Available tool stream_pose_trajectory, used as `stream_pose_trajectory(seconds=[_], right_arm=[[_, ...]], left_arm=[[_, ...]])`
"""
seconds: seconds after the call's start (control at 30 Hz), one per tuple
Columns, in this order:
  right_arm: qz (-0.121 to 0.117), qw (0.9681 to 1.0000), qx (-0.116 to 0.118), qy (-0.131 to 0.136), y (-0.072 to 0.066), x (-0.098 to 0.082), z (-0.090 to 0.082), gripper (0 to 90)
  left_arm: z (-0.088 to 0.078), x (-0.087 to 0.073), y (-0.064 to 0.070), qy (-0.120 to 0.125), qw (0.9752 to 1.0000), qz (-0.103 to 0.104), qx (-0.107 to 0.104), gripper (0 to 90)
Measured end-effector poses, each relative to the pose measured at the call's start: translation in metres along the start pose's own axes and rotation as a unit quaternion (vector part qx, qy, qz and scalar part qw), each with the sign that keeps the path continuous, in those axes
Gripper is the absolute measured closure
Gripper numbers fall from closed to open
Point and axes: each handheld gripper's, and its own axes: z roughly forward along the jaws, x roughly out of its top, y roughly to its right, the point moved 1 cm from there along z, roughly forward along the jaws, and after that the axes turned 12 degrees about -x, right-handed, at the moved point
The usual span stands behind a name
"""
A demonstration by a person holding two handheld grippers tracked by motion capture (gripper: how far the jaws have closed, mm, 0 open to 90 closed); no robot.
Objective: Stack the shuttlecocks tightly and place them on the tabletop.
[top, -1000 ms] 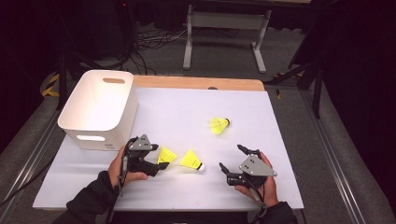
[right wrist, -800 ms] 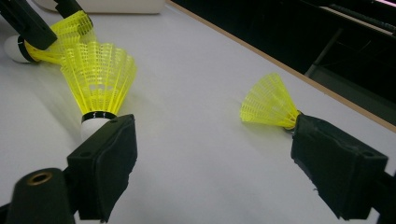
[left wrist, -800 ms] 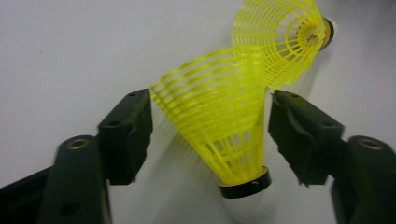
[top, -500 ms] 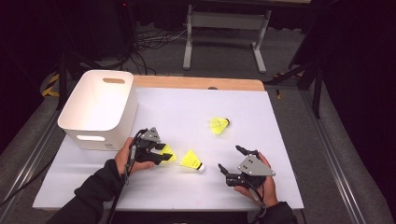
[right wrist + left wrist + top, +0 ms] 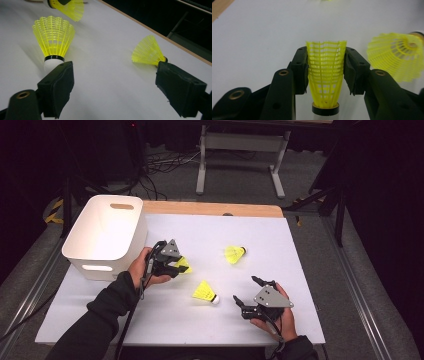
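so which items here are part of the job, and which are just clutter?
In the job:
- yellow plastic mesh shuttlecock clamped in the left claw
- two more yellow shuttlecocks on the table
- white plastic bin, the likely drop spot

Lying about:
- grey metal stand
- floor cables

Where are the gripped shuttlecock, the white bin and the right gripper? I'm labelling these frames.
gripped shuttlecock point(image 5: 325, 75): left gripper view, on its yellow mesh skirt between the jaws.
white bin point(image 5: 107, 251): high view, on its near side wall.
right gripper point(image 5: 248, 290): high view, midway between its open fingertips.
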Motion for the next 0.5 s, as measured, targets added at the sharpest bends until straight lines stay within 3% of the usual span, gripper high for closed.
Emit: stream_pose_trajectory(seconds=[0.1, 0.27, 0.4, 0.5], right_arm=[[-0.001, 1.0, 0.001, -0.001, 0.0, -0.001, 0.0, 16.1], [0.0, 1.0, 0.0, -0.001, 0.002, -0.001, 0.0, 16.1], [0.0, 1.0, 0.001, 0.0, 0.002, -0.001, 0.0, 16.1], [-0.002, 1.0, 0.002, 0.0, 0.001, -0.001, 0.0, 16.1]], left_arm=[[0.009, 0.004, -0.006, -0.009, 0.9999, 0.01, 0.007, 57.7], [0.021, 0.002, -0.011, -0.031, 0.9994, 0.016, 0.001, 55.6], [0.021, -0.001, -0.014, -0.027, 0.9996, 0.007, -0.004, 55.2], [0.021, -0.001, -0.014, -0.03, 0.9995, -0.002, -0.007, 48.9]])
